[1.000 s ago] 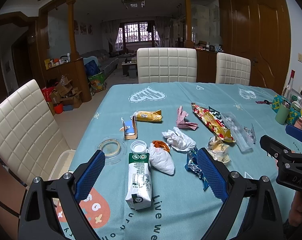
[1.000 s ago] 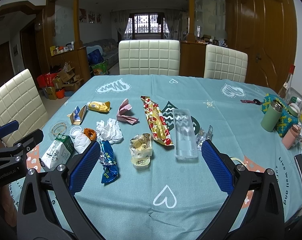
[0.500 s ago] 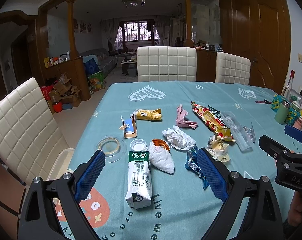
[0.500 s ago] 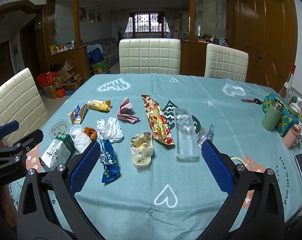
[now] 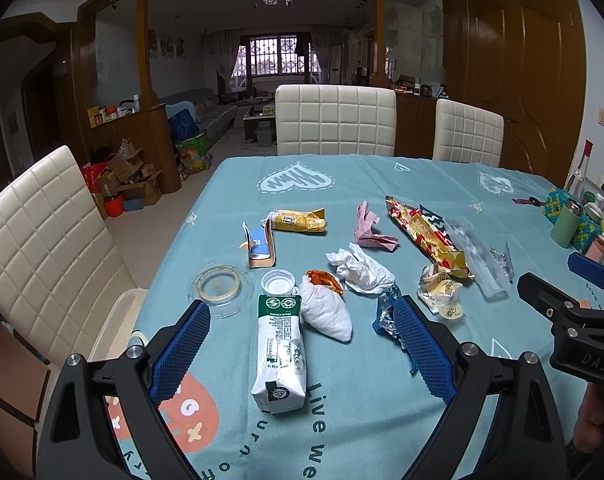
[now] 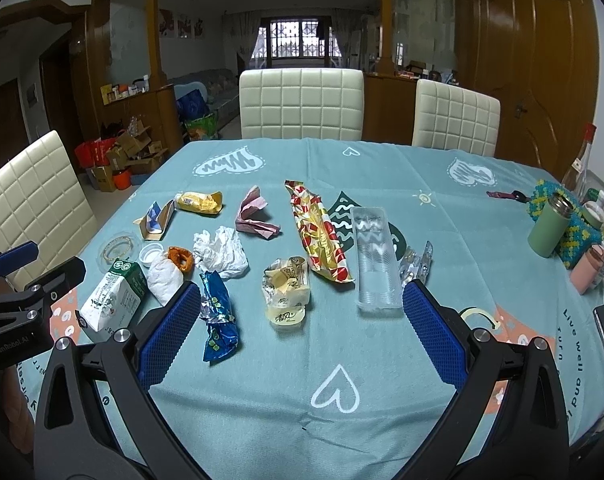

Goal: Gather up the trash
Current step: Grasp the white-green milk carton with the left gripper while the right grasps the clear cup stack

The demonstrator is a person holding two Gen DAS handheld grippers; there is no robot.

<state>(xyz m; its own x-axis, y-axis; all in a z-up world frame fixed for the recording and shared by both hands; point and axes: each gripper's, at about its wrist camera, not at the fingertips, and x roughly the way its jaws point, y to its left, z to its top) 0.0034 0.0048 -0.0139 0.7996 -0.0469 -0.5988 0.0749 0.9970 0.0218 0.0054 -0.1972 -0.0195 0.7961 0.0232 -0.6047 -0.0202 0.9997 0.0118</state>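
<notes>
You hold the left gripper [image 5: 302, 344] wide over the milk carton [image 5: 279, 354] (nearest trash); the right gripper [image 6: 297, 324] gapes empty too.

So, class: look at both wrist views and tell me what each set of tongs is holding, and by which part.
Nothing is held. The left tongs and right tongs are both open above the table, with no trash gripped.
</notes>
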